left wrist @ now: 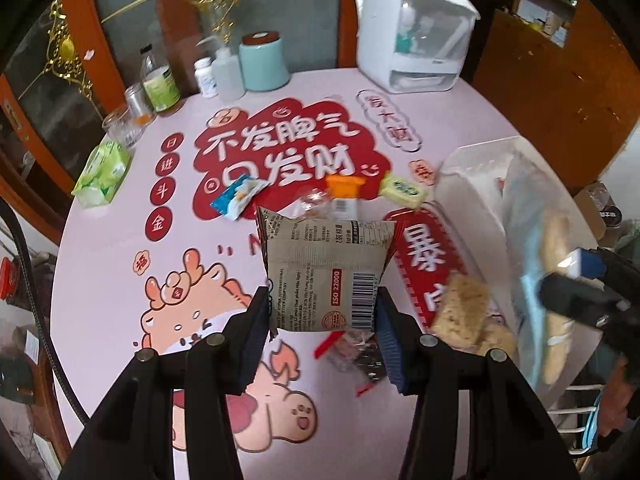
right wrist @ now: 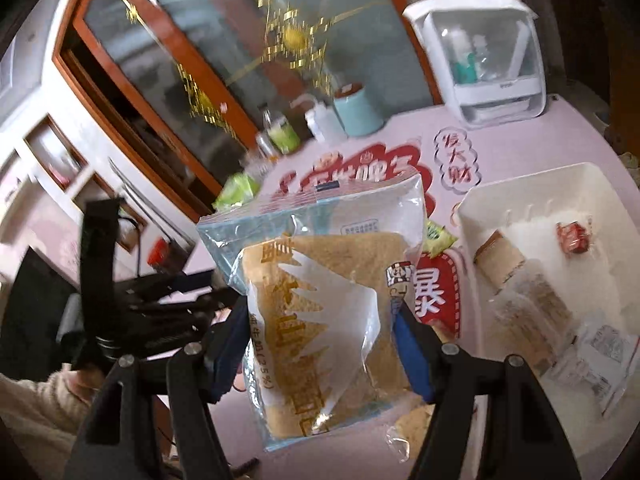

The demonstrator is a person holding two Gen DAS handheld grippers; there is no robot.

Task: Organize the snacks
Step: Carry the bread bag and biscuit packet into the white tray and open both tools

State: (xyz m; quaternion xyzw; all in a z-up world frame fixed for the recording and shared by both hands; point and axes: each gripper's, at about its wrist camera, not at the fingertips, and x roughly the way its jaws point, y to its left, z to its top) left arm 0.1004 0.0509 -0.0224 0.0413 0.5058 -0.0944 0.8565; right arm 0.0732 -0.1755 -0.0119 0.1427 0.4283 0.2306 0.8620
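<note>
My left gripper (left wrist: pixel 322 320) is shut on a beige snack packet (left wrist: pixel 326 268) with a barcode, held above the pink table (left wrist: pixel 120 264). My right gripper (right wrist: pixel 320 328) is shut on a clear and blue bread bag (right wrist: pixel 320 304), held in the air; that bag also shows at the right of the left wrist view (left wrist: pixel 540 280). A white bin (right wrist: pixel 516 192) at the right holds several snacks, among them a small red packet (right wrist: pixel 573 237). Loose on the table are a blue packet (left wrist: pixel 238 196), an orange packet (left wrist: pixel 344 186), a yellow packet (left wrist: pixel 402 190) and a brown cake (left wrist: pixel 460 308).
At the table's far edge stand a white box with a clear front (left wrist: pixel 416 36), a teal canister (left wrist: pixel 264 62), bottles and jars (left wrist: pixel 160 80) and a green tissue pack (left wrist: pixel 102 172). A glass cabinet door (right wrist: pixel 200 64) is behind the table.
</note>
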